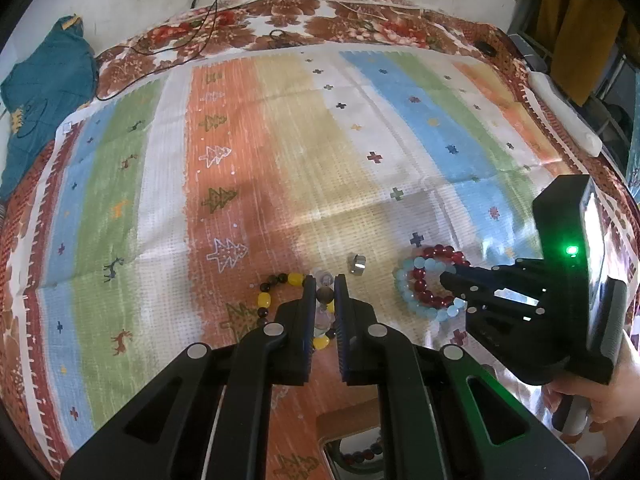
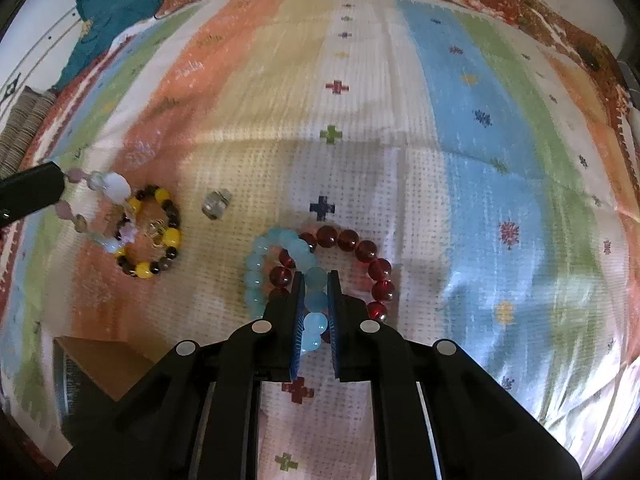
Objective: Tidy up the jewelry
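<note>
Both tools clamped on beads, lift pending

Right tool (image 2: pixel 314 300) clenched on pale blue bracelet (image 2: pixel 272 264), left tool (image 1: pixel 325 300) on a pale-bead strand (image 1: pixel 324 318), either side of the silver ring (image 2: pixel 216 203); likely to drag the overlapping red bracelet (image 2: pixel 360 256) and yellow-and-dark bracelet (image 2: pixel 154 236) along.

Both views are strongly curved by the fisheye lens, with dark corners. Bright glare is seen on the striped cloth (image 2: pixel 520 300) at lower right, where detail is washed out, while soft shadows are cast across its middle. Slight blur is noticed towards the edges.
</note>
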Available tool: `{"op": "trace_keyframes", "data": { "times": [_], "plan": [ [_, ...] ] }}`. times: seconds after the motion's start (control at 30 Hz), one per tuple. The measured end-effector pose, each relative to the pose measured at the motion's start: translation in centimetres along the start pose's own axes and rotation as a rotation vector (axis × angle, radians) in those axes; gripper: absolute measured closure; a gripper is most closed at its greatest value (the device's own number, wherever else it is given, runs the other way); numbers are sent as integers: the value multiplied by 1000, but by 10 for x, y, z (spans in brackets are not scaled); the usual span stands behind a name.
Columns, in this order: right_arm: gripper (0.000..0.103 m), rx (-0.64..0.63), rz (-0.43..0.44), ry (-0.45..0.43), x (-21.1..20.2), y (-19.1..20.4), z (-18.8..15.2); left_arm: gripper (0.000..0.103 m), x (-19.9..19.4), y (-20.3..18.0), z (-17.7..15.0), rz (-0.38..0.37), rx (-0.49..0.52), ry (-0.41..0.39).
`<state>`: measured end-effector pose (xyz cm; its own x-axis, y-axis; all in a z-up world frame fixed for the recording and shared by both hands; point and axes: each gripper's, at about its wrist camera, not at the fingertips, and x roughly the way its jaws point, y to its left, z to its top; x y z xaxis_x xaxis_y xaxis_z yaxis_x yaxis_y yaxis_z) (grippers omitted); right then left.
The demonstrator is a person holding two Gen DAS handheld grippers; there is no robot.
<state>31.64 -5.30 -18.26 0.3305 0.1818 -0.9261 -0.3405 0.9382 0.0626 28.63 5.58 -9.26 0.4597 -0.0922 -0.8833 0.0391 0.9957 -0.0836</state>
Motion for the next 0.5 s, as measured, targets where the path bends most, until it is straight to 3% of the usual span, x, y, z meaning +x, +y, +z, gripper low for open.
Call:
{"op": "trace_keyframes", "data": {
  "times": [0.5],
  "plan": [
    [91,-2,55,-119,-53,11,-2,94,-25,-6,-1,-30,-17,-49]
  ]
}}
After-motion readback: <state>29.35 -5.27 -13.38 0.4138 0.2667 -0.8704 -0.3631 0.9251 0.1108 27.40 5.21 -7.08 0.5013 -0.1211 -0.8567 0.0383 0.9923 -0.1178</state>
